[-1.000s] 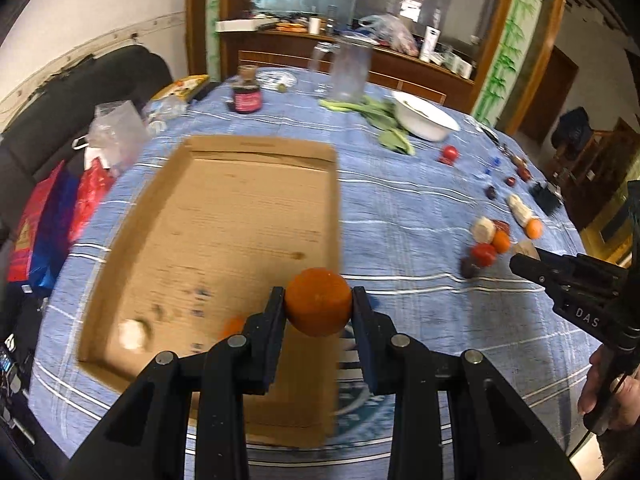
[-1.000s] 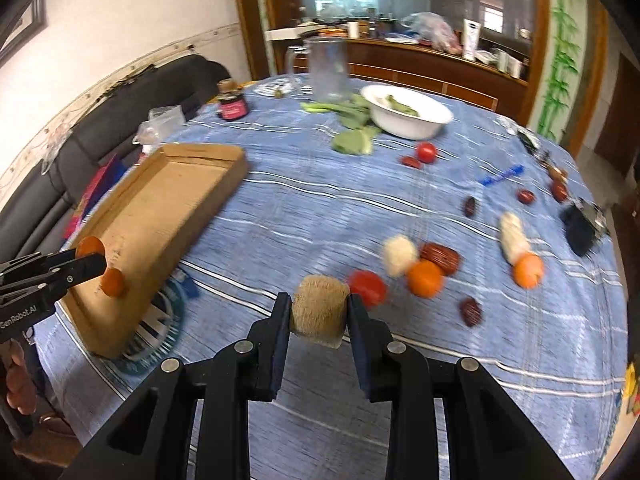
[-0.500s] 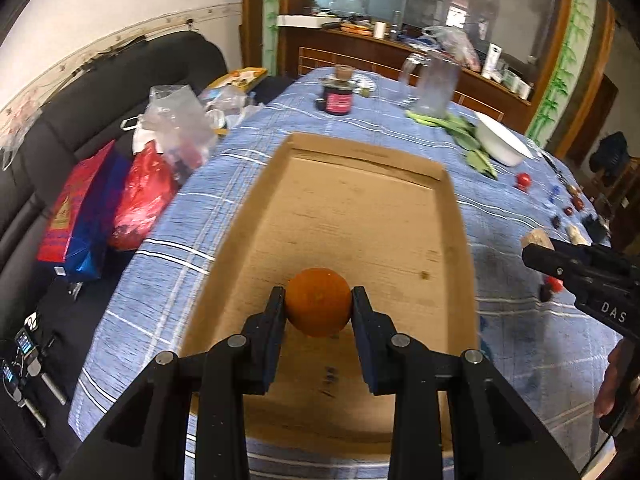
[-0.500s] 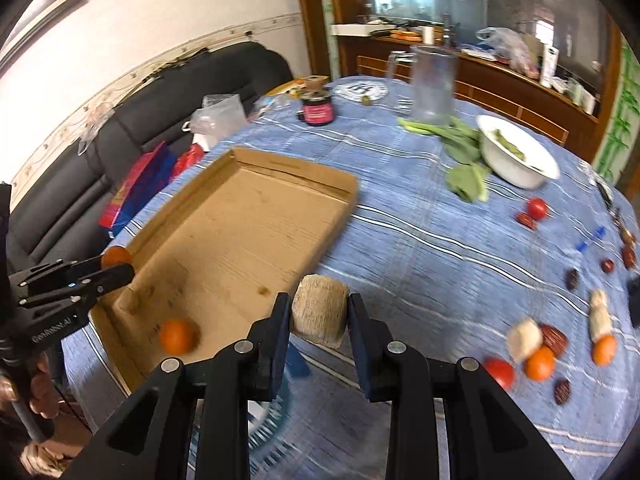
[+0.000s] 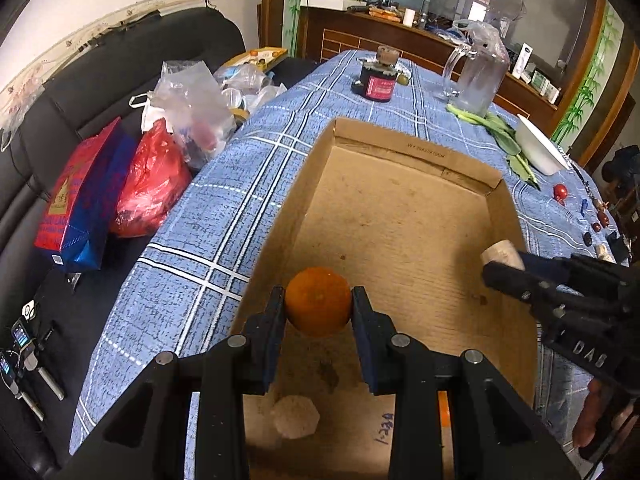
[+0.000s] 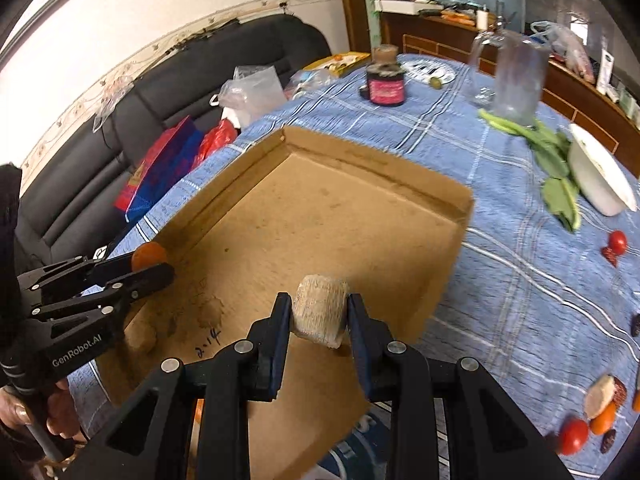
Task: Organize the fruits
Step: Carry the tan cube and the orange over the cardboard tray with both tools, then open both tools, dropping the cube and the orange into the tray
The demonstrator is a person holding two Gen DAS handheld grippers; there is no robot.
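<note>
Left tool clamps orange, right tool clamps beige chunk; both directly above cardboard tray floor, lower-centre frame.

My fingers hide part of the pale fruit inside the cardboard tray; small dark fruits beyond the tray are unidentifiable.
</note>
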